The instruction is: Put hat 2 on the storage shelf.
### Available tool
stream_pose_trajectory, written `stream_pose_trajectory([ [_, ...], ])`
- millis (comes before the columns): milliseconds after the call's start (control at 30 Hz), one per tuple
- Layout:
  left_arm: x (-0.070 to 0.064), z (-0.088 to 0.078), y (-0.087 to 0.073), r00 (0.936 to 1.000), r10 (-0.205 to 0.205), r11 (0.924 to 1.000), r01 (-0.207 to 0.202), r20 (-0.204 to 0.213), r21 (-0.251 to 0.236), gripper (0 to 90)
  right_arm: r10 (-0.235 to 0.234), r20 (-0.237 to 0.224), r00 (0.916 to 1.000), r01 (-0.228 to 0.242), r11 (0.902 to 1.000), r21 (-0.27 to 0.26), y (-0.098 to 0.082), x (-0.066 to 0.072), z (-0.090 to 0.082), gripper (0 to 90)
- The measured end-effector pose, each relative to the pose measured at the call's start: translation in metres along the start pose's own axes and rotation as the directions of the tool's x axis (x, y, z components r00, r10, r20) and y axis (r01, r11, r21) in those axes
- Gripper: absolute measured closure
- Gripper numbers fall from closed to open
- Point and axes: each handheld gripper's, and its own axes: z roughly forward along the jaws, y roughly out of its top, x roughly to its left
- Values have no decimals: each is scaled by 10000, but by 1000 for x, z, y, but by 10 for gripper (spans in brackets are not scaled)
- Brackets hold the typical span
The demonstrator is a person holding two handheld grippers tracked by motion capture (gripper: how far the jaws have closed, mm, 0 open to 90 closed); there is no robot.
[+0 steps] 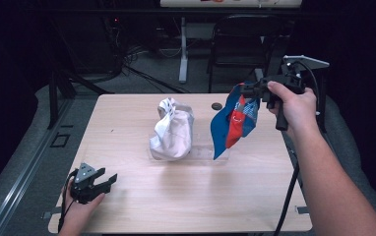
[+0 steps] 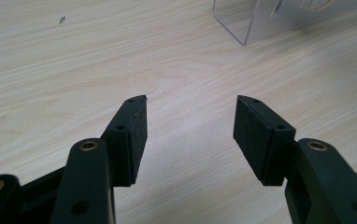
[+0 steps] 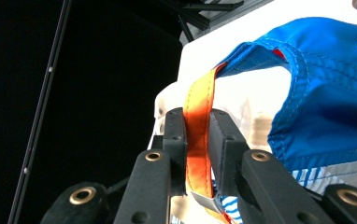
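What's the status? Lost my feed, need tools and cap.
Right tool shut on orange strap, blue cap lifted off table. Left tool open, low over table. White cap beside clear stand, nothing blocking.

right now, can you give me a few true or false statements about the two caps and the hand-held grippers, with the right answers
1. The right hand-held gripper is shut on the orange strap of the blue cap. True.
2. The blue cap lies flat on the table. False: it hangs in the air from the right hand-held gripper, above the table's right side.
3. The left hand-held gripper is open with nothing between its pads. True.
4. The white cap is held by the left hand-held gripper. False: it sits in the clear tray at mid table, away from that gripper.
5. The left hand-held gripper rests near the table's front left corner. True.
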Motion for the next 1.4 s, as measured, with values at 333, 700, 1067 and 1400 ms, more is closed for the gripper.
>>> stream_pose_trajectory([
  [333, 1, 0, 0, 10000, 1, 10000, -1, 0, 20, 452, 189, 305, 9994, -185, 9997, -140, 12, -1, 15, 782],
  [700, 0, 0, 1, 10000, 64, 9999, -64, 31, 78, 452, 95, 637, 9979, -102, 9999, 112, 12, 0, 31, 782],
  [1067, 1, 0, 0, 10000, 27, 10000, -27, -8, 11, 452, -214, 964, 9951, 153, 9979, 626, 1, -3, 58, 780],
  [1400, 0, 1, 0, 10000, 37, 10000, -37, 15, 9, 452, -43, 962, 9954, -37, 9966, 823, -7, -23, 68, 777],
])
